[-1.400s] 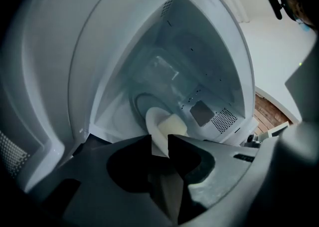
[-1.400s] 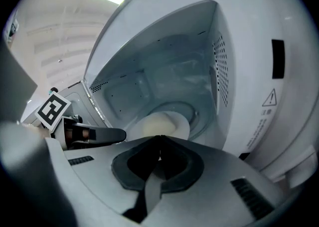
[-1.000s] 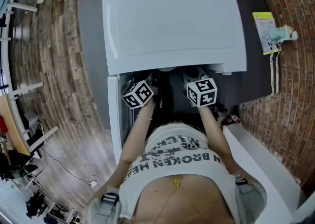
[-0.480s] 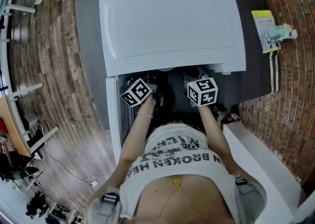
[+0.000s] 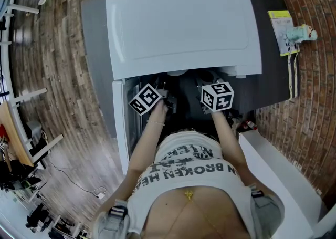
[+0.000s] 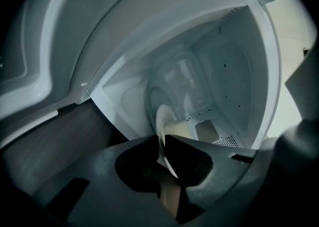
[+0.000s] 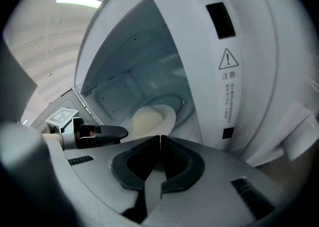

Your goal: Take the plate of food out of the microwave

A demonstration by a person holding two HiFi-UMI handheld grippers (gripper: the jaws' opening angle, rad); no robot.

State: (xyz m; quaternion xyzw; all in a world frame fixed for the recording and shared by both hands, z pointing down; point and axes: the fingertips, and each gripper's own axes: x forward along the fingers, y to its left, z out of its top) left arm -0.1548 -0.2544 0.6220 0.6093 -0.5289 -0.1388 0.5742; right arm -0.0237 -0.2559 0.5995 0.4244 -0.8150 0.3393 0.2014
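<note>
Left gripper (image 6: 162, 141): clamps plate (image 6: 160, 118) rim, just rolled | right gripper (image 7: 159, 138): jaws together (pinch unclear) | microwave (image 5: 184, 22): plate inside, I lift next.

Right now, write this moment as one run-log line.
left gripper: shut on plate rim | right gripper: jaws together at plate edge | plate: inside microwave | food: on plate
</note>
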